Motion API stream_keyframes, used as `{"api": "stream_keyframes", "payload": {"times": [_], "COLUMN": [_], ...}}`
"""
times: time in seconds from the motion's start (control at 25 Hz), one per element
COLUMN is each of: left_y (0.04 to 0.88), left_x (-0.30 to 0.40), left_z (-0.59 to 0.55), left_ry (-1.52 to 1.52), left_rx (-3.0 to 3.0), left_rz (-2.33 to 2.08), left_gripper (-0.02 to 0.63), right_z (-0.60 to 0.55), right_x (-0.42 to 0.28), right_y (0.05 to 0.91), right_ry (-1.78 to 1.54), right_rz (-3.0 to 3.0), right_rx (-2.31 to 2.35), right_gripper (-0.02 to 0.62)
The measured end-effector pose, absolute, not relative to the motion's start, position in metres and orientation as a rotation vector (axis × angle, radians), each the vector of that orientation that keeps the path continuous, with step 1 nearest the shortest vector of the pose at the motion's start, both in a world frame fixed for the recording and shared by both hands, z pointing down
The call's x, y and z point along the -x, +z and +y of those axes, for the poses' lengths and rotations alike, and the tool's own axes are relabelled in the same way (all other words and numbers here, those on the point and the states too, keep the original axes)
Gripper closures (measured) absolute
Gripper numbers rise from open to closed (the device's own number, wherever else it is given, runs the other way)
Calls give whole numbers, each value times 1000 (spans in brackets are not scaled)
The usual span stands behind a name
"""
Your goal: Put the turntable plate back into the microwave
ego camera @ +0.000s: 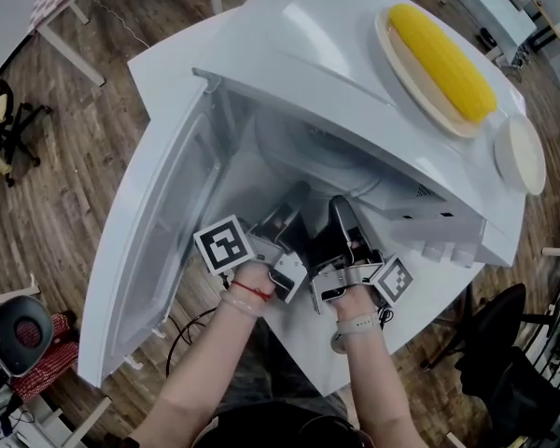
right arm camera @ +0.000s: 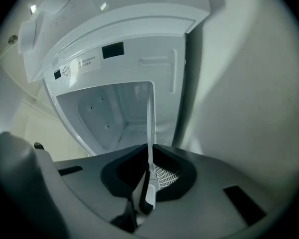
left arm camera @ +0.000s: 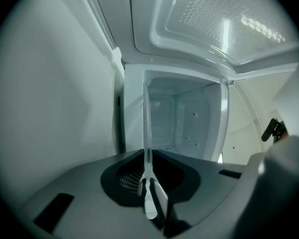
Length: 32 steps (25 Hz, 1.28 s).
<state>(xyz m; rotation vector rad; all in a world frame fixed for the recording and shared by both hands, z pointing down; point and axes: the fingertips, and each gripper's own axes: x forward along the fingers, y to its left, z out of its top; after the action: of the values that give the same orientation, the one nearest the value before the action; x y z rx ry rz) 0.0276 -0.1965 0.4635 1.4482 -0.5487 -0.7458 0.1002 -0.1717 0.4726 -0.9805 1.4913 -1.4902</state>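
Turntable plate (ego camera: pixel 331 161) of clear glass sits at the mouth of the open microwave (ego camera: pixel 289 49), partly inside its cavity. Left of the microwave's opening, the door (ego camera: pixel 159 250) is swung wide. In front of the opening, the left gripper (ego camera: pixel 292 205) has its jaws closed on the plate's near rim. Just beside it, the right gripper (ego camera: pixel 342 209) is clamped on the same rim. Each gripper view shows the glass edge-on between pinched jaws. On top of the microwave, toward its right, a corn cob (ego camera: pixel 443 56) lies on an oval dish (ego camera: pixel 399 62), with a small white round dish (ego camera: pixel 520 152) beside it.
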Motion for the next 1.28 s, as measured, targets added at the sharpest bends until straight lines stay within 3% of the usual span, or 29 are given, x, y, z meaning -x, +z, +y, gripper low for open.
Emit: {"api": "stream_keyframes", "payload": {"times": [1.28], "left_y": [467], "left_x": [-38], "left_z": [-191], "left_ry": [-715], "left_rx": [-1396], "left_rz": [-480], "left_gripper": [568], "right_z": [-157], "right_x": [-117], "right_y": [469], "right_ry": [-1459], "right_rz": [1460], "right_rx": [990], "right_gripper": [558]}}
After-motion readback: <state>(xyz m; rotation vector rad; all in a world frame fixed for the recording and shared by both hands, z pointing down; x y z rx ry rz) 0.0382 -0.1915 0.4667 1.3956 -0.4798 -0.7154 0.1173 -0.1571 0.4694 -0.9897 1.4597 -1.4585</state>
